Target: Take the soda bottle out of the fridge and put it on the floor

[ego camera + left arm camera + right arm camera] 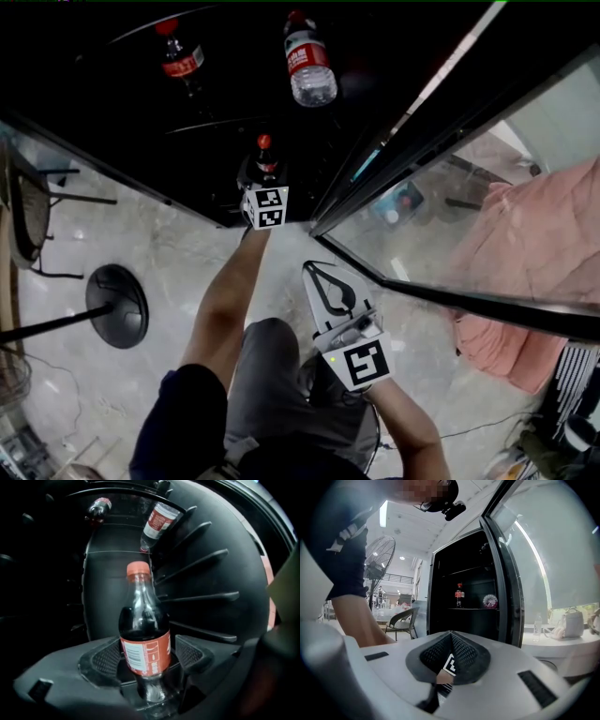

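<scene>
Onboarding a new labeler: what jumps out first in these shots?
A cola bottle with a red cap stands inside the dark fridge, between the wide-open left tongs, whose pads do not press it. Above it in the fridge are a clear red-labelled bottle and another cola bottle. The right tongs are shut, outside, near the open glass door.

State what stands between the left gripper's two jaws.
The soda bottle, upright, with the left gripper open around it; the left gripper view shows this.
</scene>
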`<action>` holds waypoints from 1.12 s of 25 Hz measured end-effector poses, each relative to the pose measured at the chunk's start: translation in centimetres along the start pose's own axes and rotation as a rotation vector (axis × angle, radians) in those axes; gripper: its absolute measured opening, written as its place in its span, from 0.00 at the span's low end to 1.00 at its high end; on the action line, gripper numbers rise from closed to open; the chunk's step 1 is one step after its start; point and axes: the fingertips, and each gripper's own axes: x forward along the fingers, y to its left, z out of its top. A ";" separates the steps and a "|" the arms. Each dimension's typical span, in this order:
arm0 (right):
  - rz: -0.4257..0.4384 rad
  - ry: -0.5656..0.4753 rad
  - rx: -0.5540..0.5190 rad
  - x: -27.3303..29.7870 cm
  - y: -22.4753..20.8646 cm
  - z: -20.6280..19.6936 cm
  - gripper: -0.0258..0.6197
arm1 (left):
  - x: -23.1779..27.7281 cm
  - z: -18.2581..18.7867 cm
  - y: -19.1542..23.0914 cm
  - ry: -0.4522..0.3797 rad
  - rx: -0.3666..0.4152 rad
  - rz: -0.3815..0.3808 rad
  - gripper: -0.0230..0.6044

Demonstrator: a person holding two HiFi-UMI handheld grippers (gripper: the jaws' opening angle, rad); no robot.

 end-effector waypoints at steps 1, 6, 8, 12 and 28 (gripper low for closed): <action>0.003 0.002 0.002 0.0 0.1 -0.2 0.07 | 0.1 -0.2 0.0 -0.002 0.002 0.001 0.59; 0.013 0.004 0.013 0.1 0.1 -0.7 0.07 | 0.7 -0.4 0.4 -0.022 -0.001 0.019 0.59; 0.017 0.006 0.016 0.0 0.1 -0.8 0.07 | 0.7 -0.5 0.6 -0.027 -0.006 0.021 0.57; 0.021 0.001 0.017 -0.1 0.0 -0.9 0.07 | 0.7 -0.5 0.5 -0.044 -0.029 0.028 0.56; 0.023 0.044 -0.018 -1.0 0.1 -3.4 0.07 | -1.0 -0.7 0.5 -0.033 -0.035 -0.014 0.54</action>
